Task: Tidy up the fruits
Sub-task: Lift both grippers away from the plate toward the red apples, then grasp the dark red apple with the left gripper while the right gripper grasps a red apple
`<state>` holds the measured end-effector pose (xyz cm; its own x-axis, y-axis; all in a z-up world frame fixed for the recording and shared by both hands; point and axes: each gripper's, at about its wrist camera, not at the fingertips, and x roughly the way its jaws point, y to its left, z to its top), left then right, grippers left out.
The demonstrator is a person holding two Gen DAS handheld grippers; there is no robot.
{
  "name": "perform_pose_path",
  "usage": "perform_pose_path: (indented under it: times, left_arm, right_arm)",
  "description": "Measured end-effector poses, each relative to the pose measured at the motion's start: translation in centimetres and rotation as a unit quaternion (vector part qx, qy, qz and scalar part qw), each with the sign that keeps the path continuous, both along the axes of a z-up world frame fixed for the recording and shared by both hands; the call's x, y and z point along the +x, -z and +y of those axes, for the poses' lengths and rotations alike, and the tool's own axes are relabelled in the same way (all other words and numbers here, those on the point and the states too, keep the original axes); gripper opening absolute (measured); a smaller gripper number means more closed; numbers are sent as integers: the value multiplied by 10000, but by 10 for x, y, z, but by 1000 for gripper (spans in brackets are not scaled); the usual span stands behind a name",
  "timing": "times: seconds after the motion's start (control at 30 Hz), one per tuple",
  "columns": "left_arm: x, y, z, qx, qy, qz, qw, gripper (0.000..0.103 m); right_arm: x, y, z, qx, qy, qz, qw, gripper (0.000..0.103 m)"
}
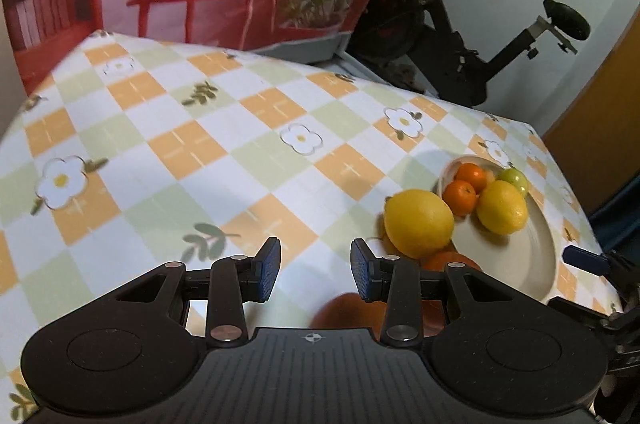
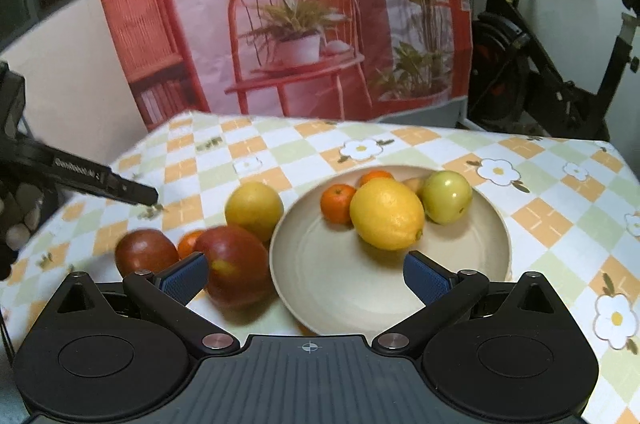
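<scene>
A beige plate (image 2: 340, 288) holds a lemon (image 2: 386, 214), a green apple (image 2: 446, 197) and two tangerines (image 2: 338, 203). Left of the plate on the cloth lie a second lemon (image 2: 254, 209), two red apples (image 2: 236, 264) and a small tangerine (image 2: 190, 242). My right gripper (image 2: 306, 276) stands wide open over the plate's near rim, holding nothing, and its left fingertip is beside the nearer red apple. My left gripper (image 1: 316, 272) is open and holds nothing, left of the loose lemon (image 1: 418, 224) and the plate (image 1: 520, 264). A blurred red fruit (image 1: 344, 312) lies under it.
The table wears a checked flower cloth (image 1: 200, 151), whose edge falls away at the right. A printed backdrop (image 2: 300, 23) hangs behind it. An exercise bike (image 1: 460, 35) stands at the back right. A person's hand (image 2: 20, 220) holds the left gripper at the left edge.
</scene>
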<state>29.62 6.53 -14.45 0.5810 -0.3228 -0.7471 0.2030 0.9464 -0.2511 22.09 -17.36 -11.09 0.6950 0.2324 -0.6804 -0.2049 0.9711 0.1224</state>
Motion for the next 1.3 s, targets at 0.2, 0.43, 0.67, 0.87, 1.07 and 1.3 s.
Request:
perform_pose_path:
  times: [0.2,0.43,0.67,0.87,1.07,1.3]
  left_arm:
    - [-2,18,5,-203,-52,218,9995,40]
    - [-2,24,12,-389,-27,313,9987,40]
    - [-13,20,18,-650,80,334,9973,40]
    - [-32,14,23,-744,229,329,9964,40]
    - [-51,11,28,-773,273,290,9962,40]
    - [-65,10,38,-663,172,246,9974,40]
  right_arm:
    - [-1,4,9,-2,-34,201,9998,102]
    - [-2,6,14,113,-123,427,9989,102]
    - [-4,12,17,65,-143,621,9979,102]
    - [-8,14,33,6,-451,646,9969,102]
    - [-9,19,60,-117,-1003,764,9920,99]
    - [-3,24,94,-94,-1686,869,9818,91]
